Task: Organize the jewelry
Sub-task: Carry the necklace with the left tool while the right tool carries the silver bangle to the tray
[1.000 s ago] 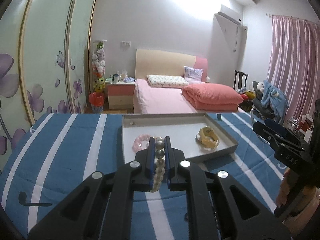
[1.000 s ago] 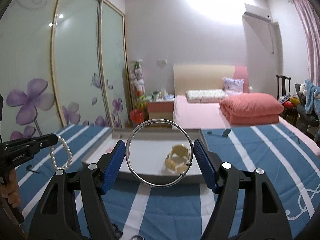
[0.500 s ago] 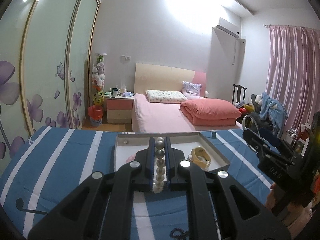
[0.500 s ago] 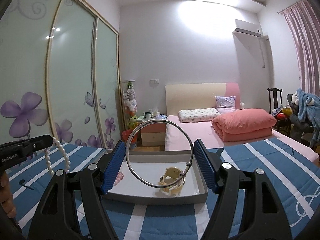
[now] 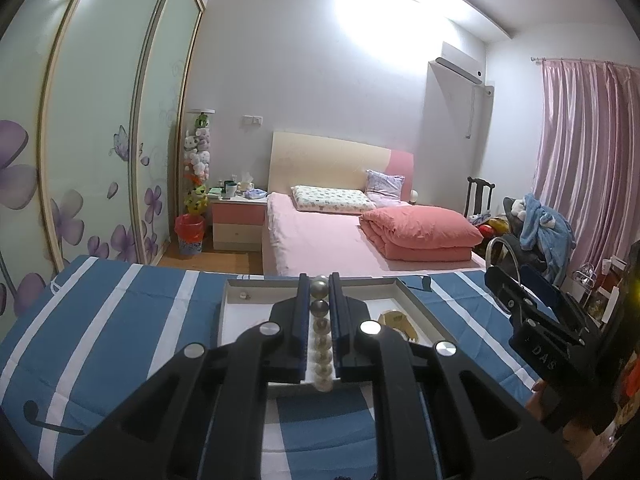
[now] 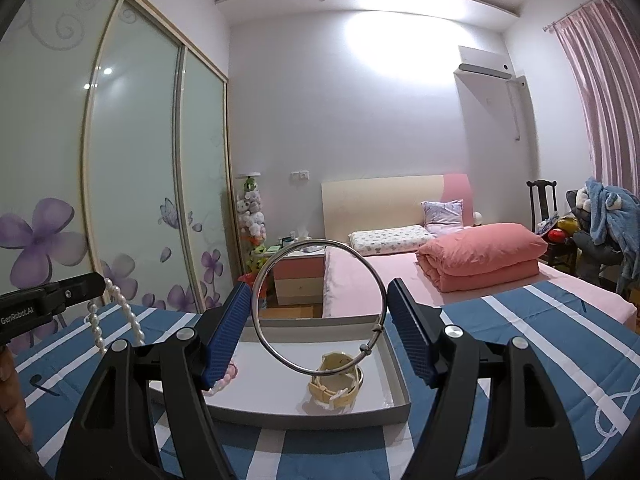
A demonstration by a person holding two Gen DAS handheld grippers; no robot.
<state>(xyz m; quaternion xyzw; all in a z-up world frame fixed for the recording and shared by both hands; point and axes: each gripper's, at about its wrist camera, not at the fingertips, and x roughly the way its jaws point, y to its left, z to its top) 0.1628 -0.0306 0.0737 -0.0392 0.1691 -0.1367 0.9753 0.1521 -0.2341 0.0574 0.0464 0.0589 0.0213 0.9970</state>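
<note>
Bedding in blue with white stripes (image 6: pixel 520 340) covers the near surface, and a shallow grey tray (image 6: pixel 394 364) lies on it. Beyond stands a pink bed (image 5: pixel 320 236) with a folded coral quilt (image 6: pixel 480 260), a bedside cabinet (image 5: pixel 238 220), sliding wardrobe doors printed with purple flowers (image 6: pixel 132 160) on the left, and pink curtains (image 5: pixel 588 152) on the right.

Inside the tray lie a cream watch (image 6: pixel 336 378) towards its right side and a pink bead bracelet (image 6: pixel 224 376) at its left, partly hidden behind a blue pad.

The left gripper (image 5: pixel 319 304) points slightly downward over the tray's near edge, clenched on a pearl bracelet (image 5: pixel 320 332); from the right wrist view the strand hangs in a loop (image 6: pixel 120 316) below its tip. The right gripper (image 6: pixel 320 312) is held nearly level just right of it, jaws spread wide and grasping a thin silver bangle (image 6: pixel 316 308) upright by its two sides, above the tray.
</note>
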